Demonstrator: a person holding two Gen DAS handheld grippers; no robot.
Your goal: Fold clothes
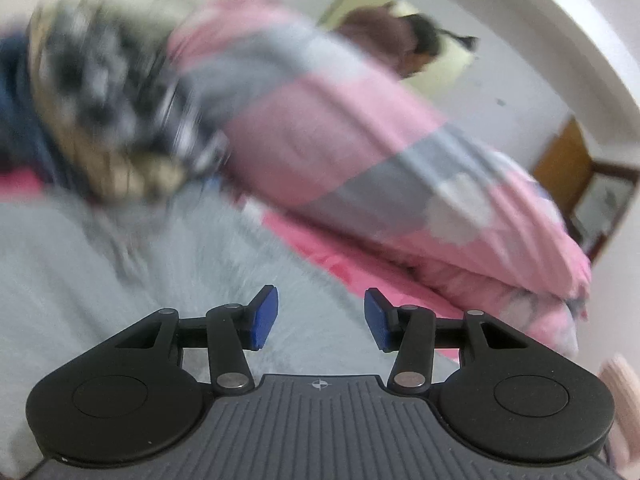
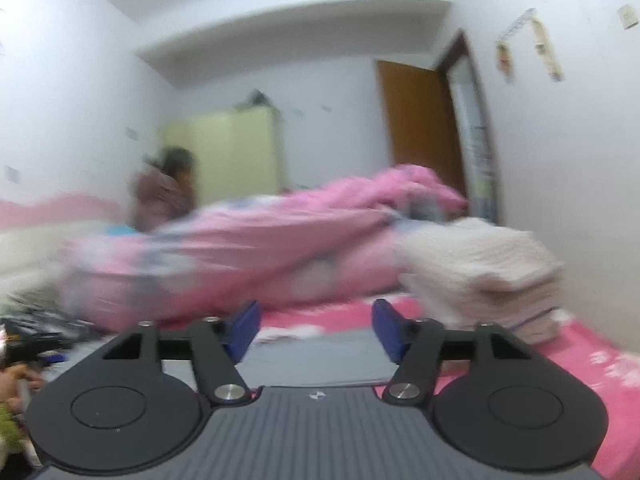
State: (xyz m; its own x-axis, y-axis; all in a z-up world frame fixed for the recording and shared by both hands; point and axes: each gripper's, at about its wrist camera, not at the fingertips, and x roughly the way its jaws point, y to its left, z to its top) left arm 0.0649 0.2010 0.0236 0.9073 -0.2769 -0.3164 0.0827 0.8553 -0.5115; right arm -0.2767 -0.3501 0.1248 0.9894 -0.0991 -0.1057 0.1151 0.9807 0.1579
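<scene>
Left gripper point(image 1: 321, 322): jaws parted, nothing grasped, held over the grey garment point(image 1: 120, 280).
Right gripper point(image 2: 316, 330): jaws released, empty, raised clear near the folded stack point(image 2: 488, 276).

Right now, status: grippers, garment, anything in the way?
Left gripper open, empty, over grey garment. Right gripper open, empty. Pink quilt and folded cream stack ahead on the bed.

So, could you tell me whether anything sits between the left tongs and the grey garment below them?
Nothing visible does. The left tongs stand open and empty just above the grey garment, with only air between. The heap of patterned clothes and the pink quilt lie further back.
</scene>
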